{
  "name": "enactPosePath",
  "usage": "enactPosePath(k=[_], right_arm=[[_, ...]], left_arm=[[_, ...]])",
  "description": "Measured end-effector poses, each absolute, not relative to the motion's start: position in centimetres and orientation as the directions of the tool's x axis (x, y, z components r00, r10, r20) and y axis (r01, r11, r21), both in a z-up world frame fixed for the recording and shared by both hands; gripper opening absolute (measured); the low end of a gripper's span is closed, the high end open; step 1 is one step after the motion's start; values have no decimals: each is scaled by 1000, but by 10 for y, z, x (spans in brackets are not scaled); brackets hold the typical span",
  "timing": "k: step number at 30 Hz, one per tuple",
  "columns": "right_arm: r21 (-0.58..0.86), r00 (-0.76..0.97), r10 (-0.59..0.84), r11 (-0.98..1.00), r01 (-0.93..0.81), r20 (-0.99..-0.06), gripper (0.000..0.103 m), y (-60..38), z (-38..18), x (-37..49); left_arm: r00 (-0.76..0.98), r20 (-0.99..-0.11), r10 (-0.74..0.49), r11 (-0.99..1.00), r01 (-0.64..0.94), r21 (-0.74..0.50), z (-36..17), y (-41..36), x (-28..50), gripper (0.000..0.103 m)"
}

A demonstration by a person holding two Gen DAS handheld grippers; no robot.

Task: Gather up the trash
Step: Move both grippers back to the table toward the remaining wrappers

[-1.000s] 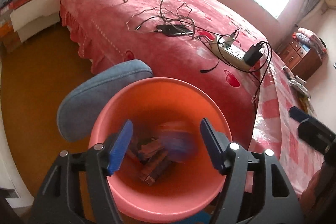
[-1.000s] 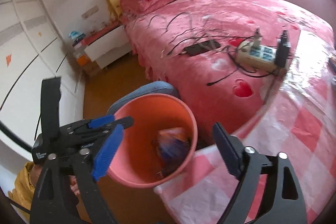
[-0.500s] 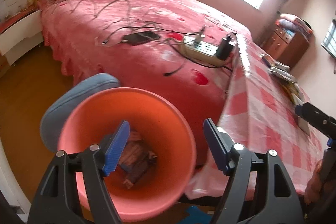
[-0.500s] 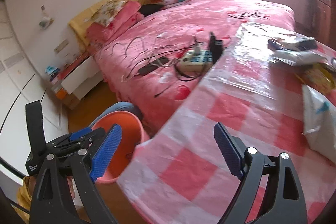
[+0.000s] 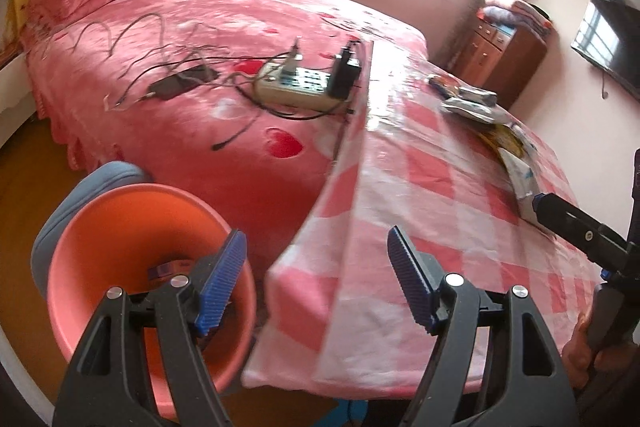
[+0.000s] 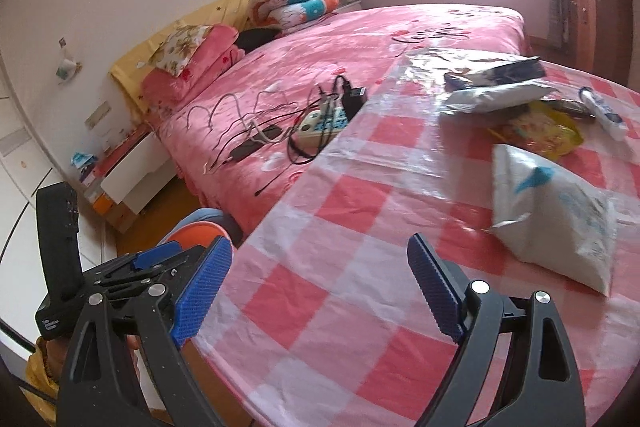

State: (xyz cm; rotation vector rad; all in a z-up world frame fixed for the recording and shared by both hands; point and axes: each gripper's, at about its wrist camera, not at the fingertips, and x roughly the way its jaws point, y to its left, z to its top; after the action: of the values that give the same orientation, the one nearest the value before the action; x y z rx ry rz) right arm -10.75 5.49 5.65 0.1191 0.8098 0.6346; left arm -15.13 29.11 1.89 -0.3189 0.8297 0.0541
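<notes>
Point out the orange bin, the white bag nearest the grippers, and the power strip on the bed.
orange bin [image 5: 120, 227]: left wrist view, bare inner wall.
white bag [image 6: 560, 211]: right wrist view, middle of its front face.
power strip [image 5: 296, 87]: left wrist view, top face with the sockets.

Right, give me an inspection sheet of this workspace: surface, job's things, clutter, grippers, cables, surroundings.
Surface: table under a pink-and-white checked cloth with a clear plastic cover.
Job's things: white bag, nearest the right gripper; silver-white wrappers, yellow wrapper and a white tube further back; orange bin on the floor beside the table, some trash inside.
Clutter: nothing seen beyond the trash.
Grippers: left gripper open, empty, over the table edge and bin; right gripper open, empty, above the cloth.
Cables: power strip, black adapter and loose leads on the bed.
Surroundings: pink bed, pillows, window, wooden cabinet, wall television.
</notes>
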Motion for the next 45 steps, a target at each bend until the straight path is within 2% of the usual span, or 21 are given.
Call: enactPosePath(k=[15,23,29,35,39,45], right_arm=[[362,586,517,856,-369,-624,89,-29,55,-100],[363,620,451,891,-272,-642,89,-86,50,-80],[331,649,380,921,-203,-659,89,-129,55,-45],[318,671,323,938,-135,-667,89,-165,55,4],[334,663,323,935,-115,-675,89,-179,49,36],[259,649,281,957,-132,-707,89,-172,37,74]], left_arm=[[664,-736,-129,978,-36,-204,39,220,-110,75],[667,-721,-187,979,70,-190,61,170,-64,75],[662,-706,-252,967,199,-158,88,131,2,75],[602,-721,-343,935,293,-200,95,102,80,75],[562,-751,-346,925,337,-174,86,82,128,75],[485,-817,-313,913,391,-118,59,61,183,75]])
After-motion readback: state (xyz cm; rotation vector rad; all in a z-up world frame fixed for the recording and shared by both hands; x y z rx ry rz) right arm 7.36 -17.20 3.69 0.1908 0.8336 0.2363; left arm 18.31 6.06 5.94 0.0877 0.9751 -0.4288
